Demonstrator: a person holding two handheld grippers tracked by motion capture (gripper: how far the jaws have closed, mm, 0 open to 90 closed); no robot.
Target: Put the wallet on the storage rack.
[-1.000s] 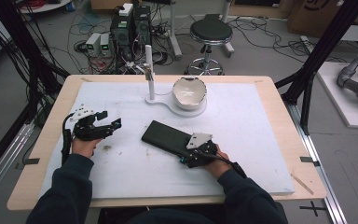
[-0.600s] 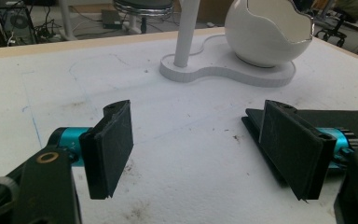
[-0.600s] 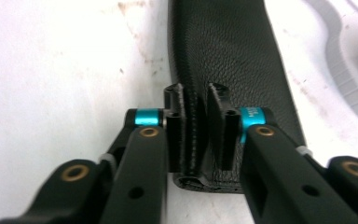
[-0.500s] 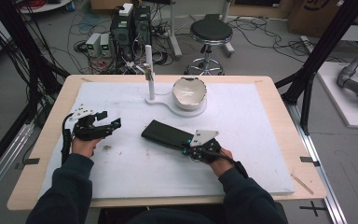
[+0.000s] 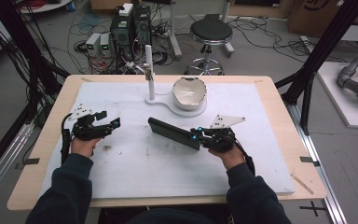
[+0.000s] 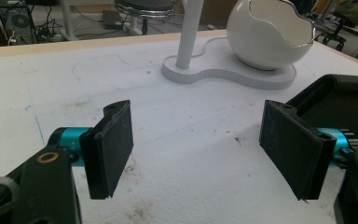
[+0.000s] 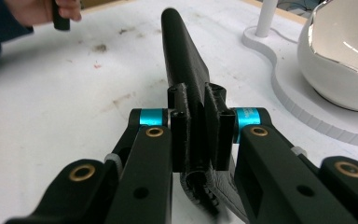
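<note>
A long black case (image 5: 172, 133) is held off the white mat, turned onto its narrow edge. My right gripper (image 5: 196, 137) is shut on its near end; in the right gripper view the pads (image 7: 218, 126) press on both sides of the case (image 7: 182, 51), which points away toward the far left. My left gripper (image 5: 108, 118) rests at the left of the mat, open with nothing between its jaws (image 6: 200, 149). The case's edge (image 6: 340, 98) appears at the right of the left gripper view.
A white stand (image 5: 175, 103) with an upright post (image 5: 150, 74) and a white egg-shaped bowl (image 5: 189, 92) sits at the back middle of the mat (image 5: 144, 172). The bowl (image 7: 340, 56) is close on the right of the held case. Wooden table edges frame the mat.
The right jaws closed on the near end of the case, which lay flat. The case has since risen off the mat and tipped onto its edge. The left gripper has not moved.
</note>
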